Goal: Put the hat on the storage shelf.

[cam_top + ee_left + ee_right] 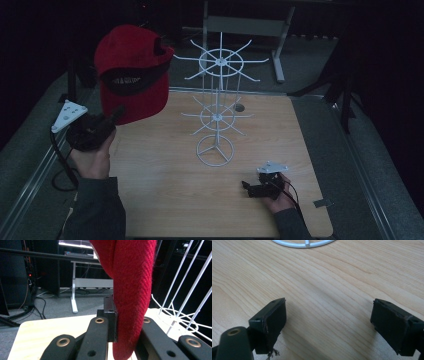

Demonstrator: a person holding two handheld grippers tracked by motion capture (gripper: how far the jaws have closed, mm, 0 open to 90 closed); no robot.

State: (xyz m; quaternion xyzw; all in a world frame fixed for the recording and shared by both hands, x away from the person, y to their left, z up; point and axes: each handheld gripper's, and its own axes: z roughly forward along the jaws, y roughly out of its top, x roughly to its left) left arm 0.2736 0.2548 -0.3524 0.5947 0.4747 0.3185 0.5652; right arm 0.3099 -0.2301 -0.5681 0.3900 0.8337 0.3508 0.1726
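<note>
Red cap [131, 70] clamped by its brim between left gripper [114, 116] jaws, raised above desk [165, 200] beside white wire rack [218, 100]; right gripper [248, 188] jaws wide apart, empty, over bare desk.

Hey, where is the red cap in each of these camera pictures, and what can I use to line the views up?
High view: the red cap is upper left, held up by the left claw.
Left gripper view: its red fabric hangs from the top centre, pinched between the jaws.
Right gripper view: bare wooden table ahead, no cap.
Shared landmark: the white wire rack, at the right edge and top edge.
</note>
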